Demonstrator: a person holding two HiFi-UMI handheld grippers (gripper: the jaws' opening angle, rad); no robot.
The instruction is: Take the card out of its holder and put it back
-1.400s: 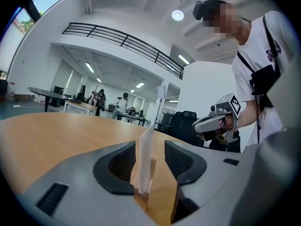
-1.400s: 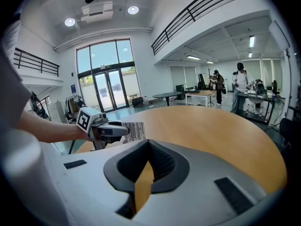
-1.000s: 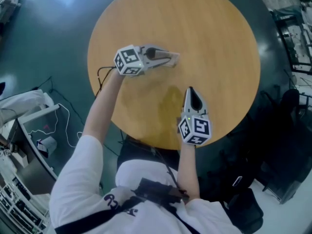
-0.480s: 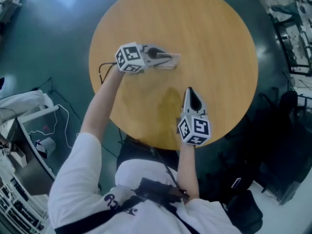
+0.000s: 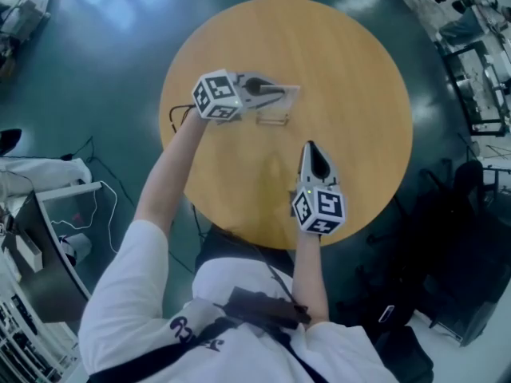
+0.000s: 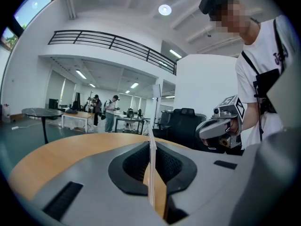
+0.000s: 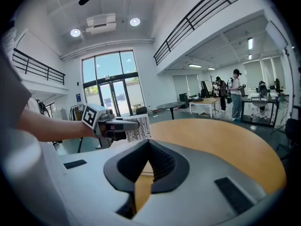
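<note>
Got the left tongs (image 5: 277,92) pinched down on the card (image 7: 138,127), just finished closing, with the thin sheet sandwiched edge-on right in the middle. Holding it upright and up off the round wooden surface (image 5: 359,70), out over the left half. Can make out dark barcode-style stripes on its face from the right gripper view, nothing finer than that. Down on the wood right beneath, just a faint rectangular outline (image 5: 272,120); can't tell if shadow or clear holder.

Over on the other side, right tongs (image 5: 310,148) closed tip to tip with nothing in them, only bare wood showing through the gap behind the tips. Hovering over the near part of the surface, well apart from the card, pointing roughly toward the middle. Not touching anything.

Further back: a few people (image 7: 233,95) standing at desks in a big open hall, black office chairs (image 6: 186,121), and a railing (image 6: 113,41) along an upper level.
</note>
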